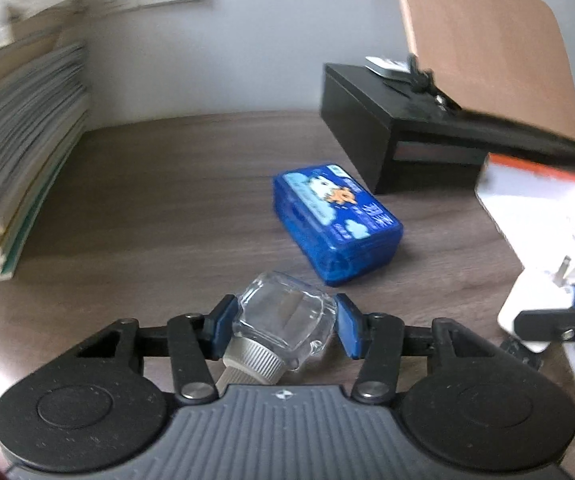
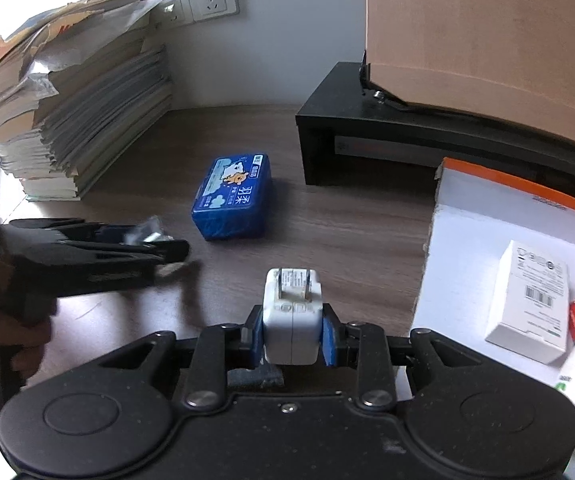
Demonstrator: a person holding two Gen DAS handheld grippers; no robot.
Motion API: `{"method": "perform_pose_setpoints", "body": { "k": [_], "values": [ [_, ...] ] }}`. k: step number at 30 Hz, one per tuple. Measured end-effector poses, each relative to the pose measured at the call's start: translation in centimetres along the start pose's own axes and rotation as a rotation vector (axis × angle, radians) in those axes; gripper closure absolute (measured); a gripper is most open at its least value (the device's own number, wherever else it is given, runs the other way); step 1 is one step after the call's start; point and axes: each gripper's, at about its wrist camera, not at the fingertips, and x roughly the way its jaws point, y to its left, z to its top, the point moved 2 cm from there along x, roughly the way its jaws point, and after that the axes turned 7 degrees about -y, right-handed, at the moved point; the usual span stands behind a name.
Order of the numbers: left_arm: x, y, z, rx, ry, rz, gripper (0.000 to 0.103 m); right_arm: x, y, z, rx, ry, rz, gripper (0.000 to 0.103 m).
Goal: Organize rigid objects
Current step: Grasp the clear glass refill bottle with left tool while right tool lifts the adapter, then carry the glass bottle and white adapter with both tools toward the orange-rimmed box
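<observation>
Glass bottle (image 1: 283,320) clamped in left gripper (image 1: 283,322), charger (image 2: 292,320) in right gripper (image 2: 292,330); blue pack (image 2: 231,198) probably remains.

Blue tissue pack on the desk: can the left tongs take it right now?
Probably not: the path to the blue tissue pack looks clear, but the left tongs are shut on a clear glass bottle.

On the wood-grain bench (image 2: 347,240), the blue rectangular tissue pack (image 2: 231,200) lies mid-bench, between the tall paper stack (image 2: 79,120) at left and the black box-shaped riser (image 2: 367,148) at right; the white open carton (image 2: 487,232) sits in front of that riser.
</observation>
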Motion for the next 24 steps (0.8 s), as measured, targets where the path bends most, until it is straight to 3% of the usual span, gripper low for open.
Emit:
{"method": "perform_pose_setpoints", "body": {
  "k": [6,15,19,24],
  "values": [
    [-2.8,1.6,0.8,-0.089,-0.027,0.063,0.051,1.0,-0.1,0.2,0.0,-0.001,0.006,0.068],
    [-8.8,2.8,0.8,-0.205,-0.067,0.15,0.051,-3.6,-2.3,1.6,0.067,-0.125,-0.01,0.068],
    [-10.1,1.6,0.8,-0.255,-0.067,0.134,0.051,-6.6,-3.7,2.1,0.09,-0.176,-0.032,0.068],
    [-10.8,-2.3,1.3,-0.23,-0.08,0.084,0.051,-10.5,-5.5,2.2,0.098,-0.235,-0.07,0.068]
  ]
}}
